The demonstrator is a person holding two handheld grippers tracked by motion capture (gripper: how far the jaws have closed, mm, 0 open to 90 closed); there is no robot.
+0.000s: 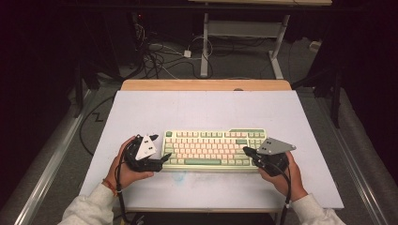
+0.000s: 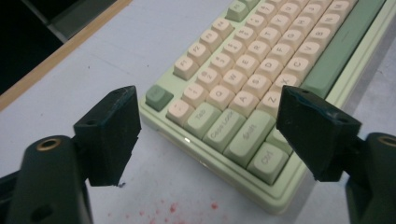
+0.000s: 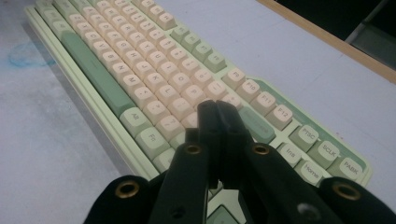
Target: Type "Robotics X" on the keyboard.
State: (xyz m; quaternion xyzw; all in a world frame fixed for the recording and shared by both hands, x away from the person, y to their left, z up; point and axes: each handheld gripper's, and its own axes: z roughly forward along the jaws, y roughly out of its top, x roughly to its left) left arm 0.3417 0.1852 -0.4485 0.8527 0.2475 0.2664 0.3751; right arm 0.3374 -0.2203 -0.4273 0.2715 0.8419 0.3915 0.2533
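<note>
pale blue table point(image 1: 141, 112), keyboard point(image 1: 213, 147), left gripper point(image 1: 165, 157) jaws apart, right gripper point(image 1: 245, 151) closed, dark room

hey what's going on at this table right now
A person works at a green and cream keyboard with a gripper in each hand. The left gripper is open at the keyboard's left end, one finger over the table and the other over the bottom-row keys, gripping nothing. The right gripper is shut, its tip over keys near the right end; whether it presses one I can't tell.

Keyboard point(image 1: 213, 149) pale green, cream and green keys; table point(image 1: 141, 112) white-grey; tongs point(image 2: 210, 135) black.
</note>
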